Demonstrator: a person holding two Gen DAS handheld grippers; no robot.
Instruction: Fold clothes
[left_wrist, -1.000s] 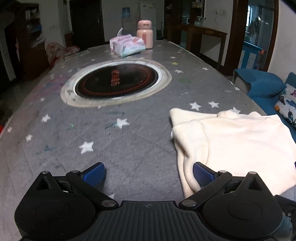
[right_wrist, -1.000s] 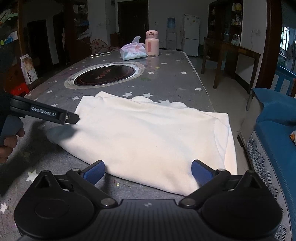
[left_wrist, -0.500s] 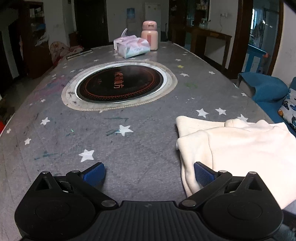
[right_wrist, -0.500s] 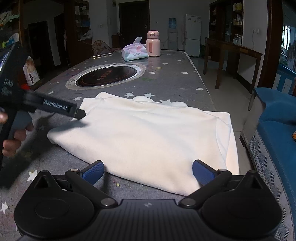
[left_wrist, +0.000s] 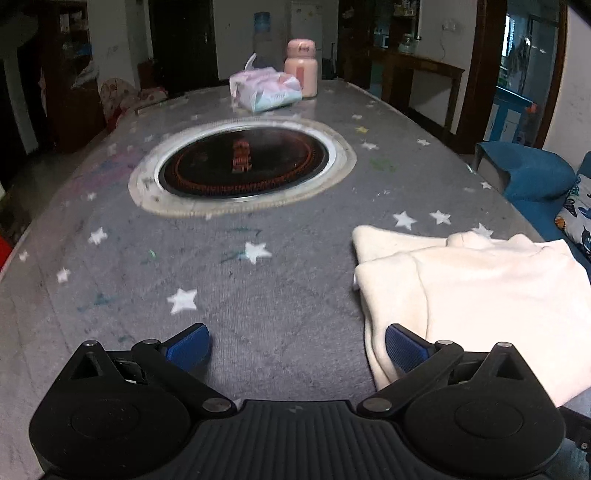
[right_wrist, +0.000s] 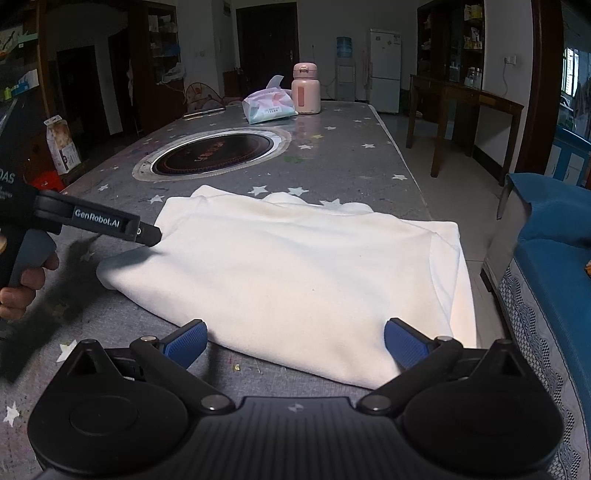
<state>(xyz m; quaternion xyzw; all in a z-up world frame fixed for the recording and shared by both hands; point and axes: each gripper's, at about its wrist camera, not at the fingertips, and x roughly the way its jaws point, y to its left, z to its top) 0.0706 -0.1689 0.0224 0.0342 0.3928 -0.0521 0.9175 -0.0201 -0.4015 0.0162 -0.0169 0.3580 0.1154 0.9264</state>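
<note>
Cream folded garment (right_wrist: 295, 273) lying on starred grey surface (left_wrist: 258, 314) near its right edge, left hand-held gripper (left_wrist: 295, 345) and right hand-held gripper (right_wrist: 293, 341) both wide open, holding nothing.

Pink bottle (right_wrist: 306, 89) beside tissue pack (right_wrist: 269, 106); round hob (left_wrist: 243, 162) nearer

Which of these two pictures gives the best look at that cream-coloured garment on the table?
The right wrist view. There the cream garment lies nearly whole across the middle of the picture, from one folded edge to the other. The left wrist view catches only its near corner, cut off at the right edge.
</note>
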